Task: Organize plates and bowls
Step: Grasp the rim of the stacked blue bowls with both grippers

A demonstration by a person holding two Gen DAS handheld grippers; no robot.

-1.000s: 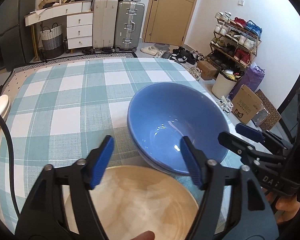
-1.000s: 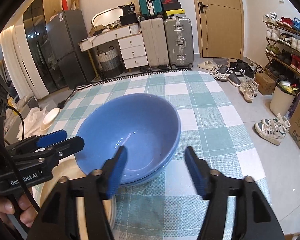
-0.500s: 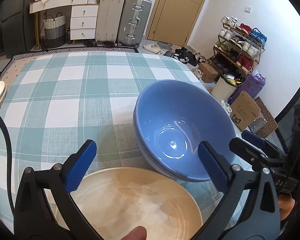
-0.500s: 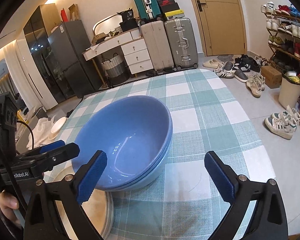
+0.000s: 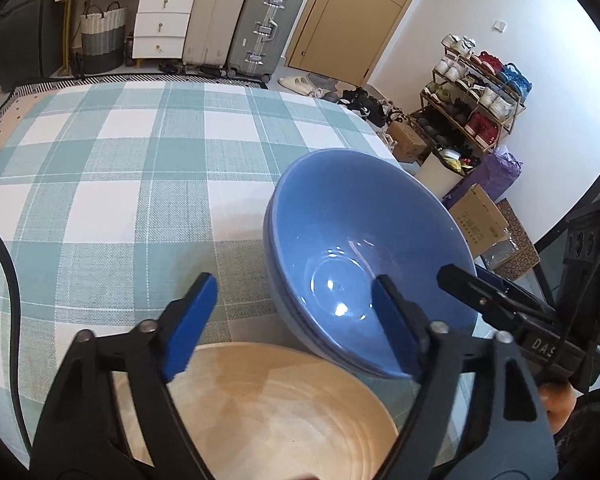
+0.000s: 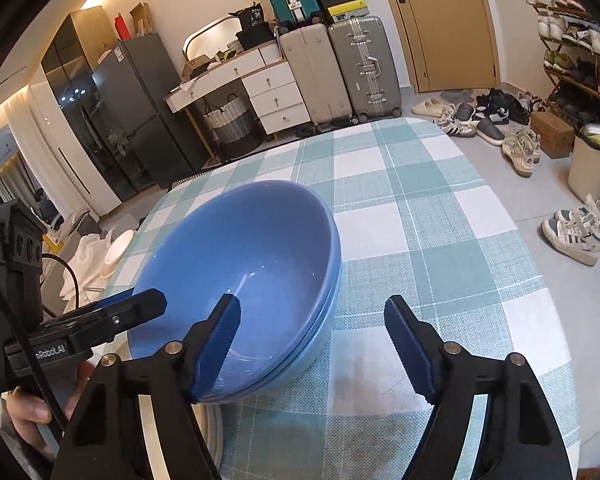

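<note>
Two glossy blue ceramic bowls [image 5: 364, 248], nested on teal-and-white checked tablecloth [image 5: 140, 200], beige ribbed plate [image 5: 268, 412] just beside them, left gripper [image 5: 292, 320] and right gripper [image 6: 312, 344] both just been closing, jaws apart, nothing clamped, each straddling blue bowl rim

Two glossy blue ceramic bowls [image 5: 364, 248] sit nested on one round table with a green-and-white checked cloth [image 5: 112, 200]. One wide beige ceramic plate [image 5: 276, 412] lies beside them. Two upright hard-shell suitcases [image 6: 340, 68] stand against the wall.
</note>
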